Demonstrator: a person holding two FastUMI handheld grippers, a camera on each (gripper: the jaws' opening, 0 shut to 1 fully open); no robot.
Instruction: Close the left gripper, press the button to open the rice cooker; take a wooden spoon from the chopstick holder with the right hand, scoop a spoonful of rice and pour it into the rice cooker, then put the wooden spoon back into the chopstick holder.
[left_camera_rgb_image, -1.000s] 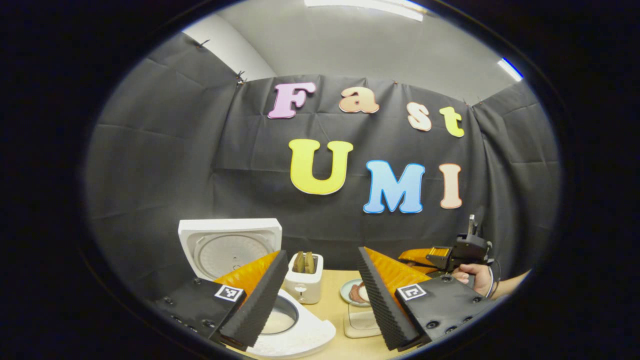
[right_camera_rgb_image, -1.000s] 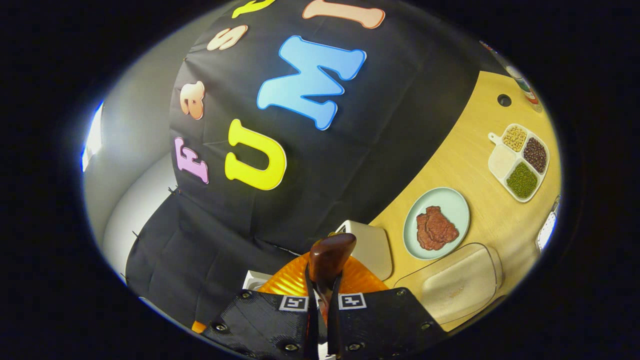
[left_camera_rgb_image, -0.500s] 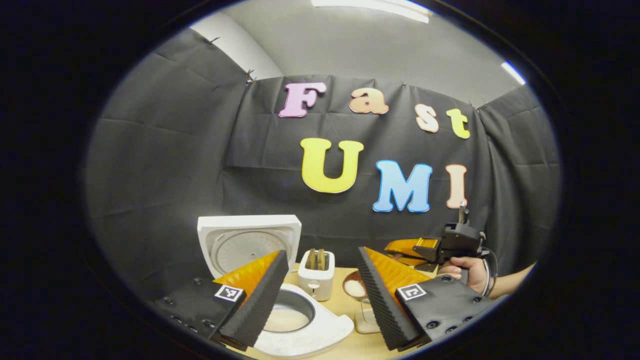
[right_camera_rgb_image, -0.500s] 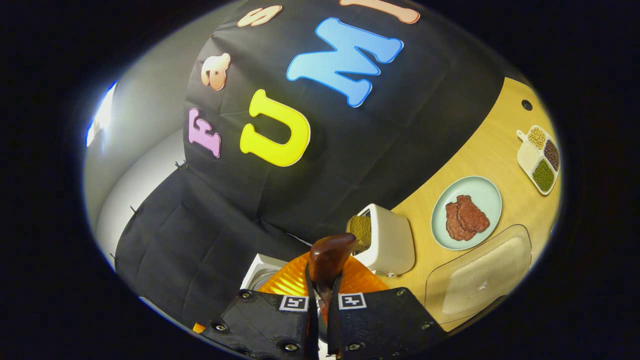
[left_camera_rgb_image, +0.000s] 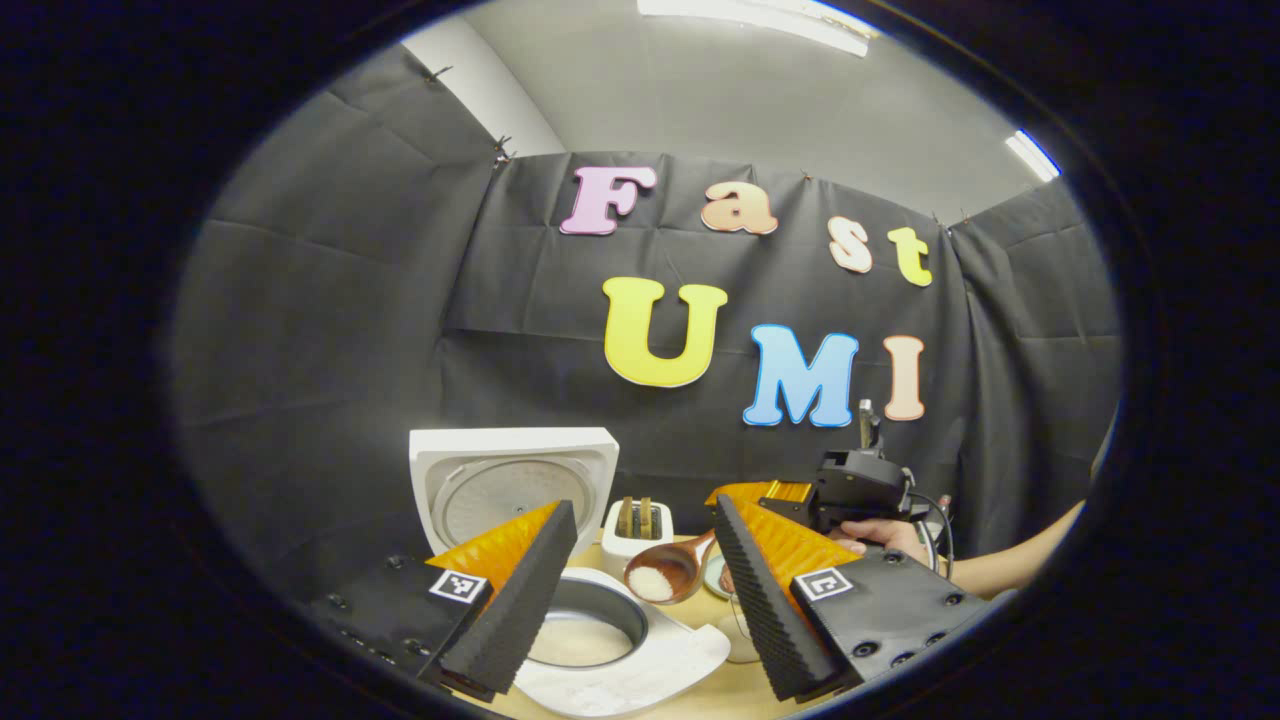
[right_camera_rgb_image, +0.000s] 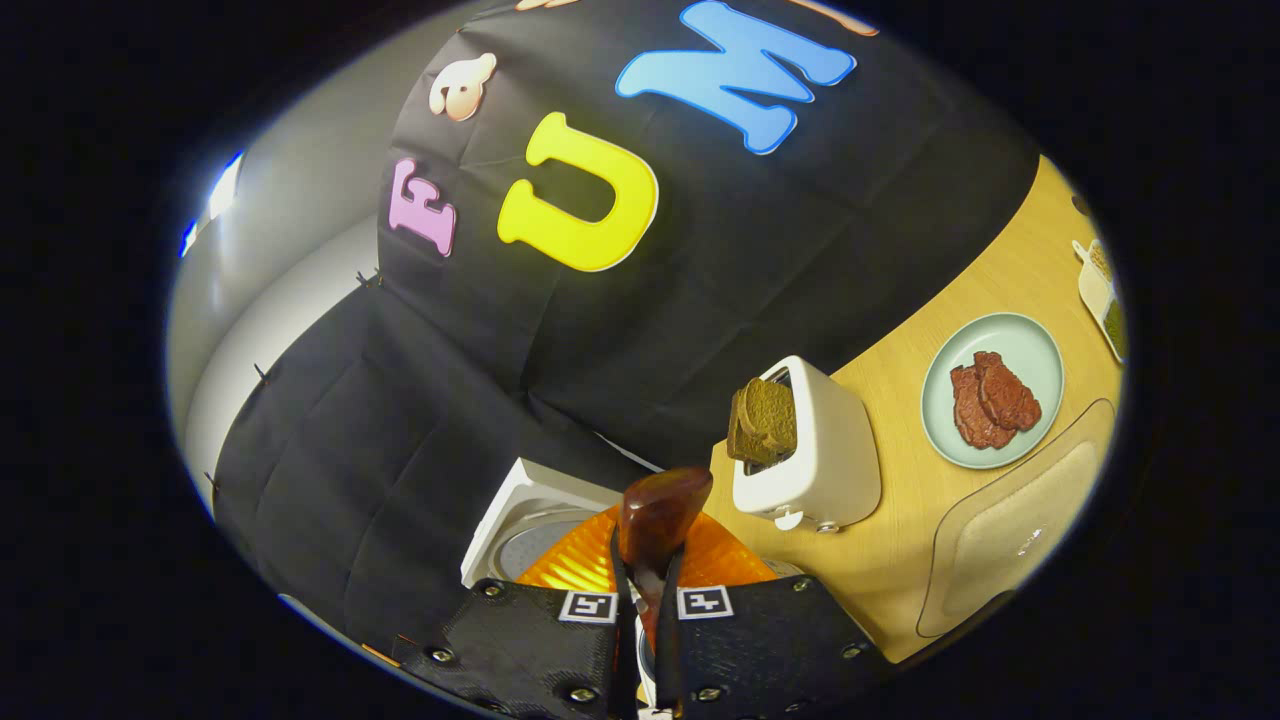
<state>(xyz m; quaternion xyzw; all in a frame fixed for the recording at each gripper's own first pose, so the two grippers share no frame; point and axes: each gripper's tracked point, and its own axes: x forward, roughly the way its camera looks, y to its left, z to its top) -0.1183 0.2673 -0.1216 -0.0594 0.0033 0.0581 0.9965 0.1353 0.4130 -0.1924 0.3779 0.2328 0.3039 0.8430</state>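
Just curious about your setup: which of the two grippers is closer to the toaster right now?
Probably right. The right gripper holds the wooden spoon just before the toaster; the left gripper hangs open, farther back.

White rice cooker (left_camera_rgb_image: 610, 640) lid raised, wooden spoon (left_camera_rgb_image: 665, 577) holding rice just beside its rim

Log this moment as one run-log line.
stage: carrying rice to cooker | right tongs: shut on wooden spoon, rice in bowl | left tongs: open, idle | rice cooker: lid up

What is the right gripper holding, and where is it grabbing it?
The right gripper holds the wooden spoon by its handle, with rice in the bowl. The left gripper holds nothing.
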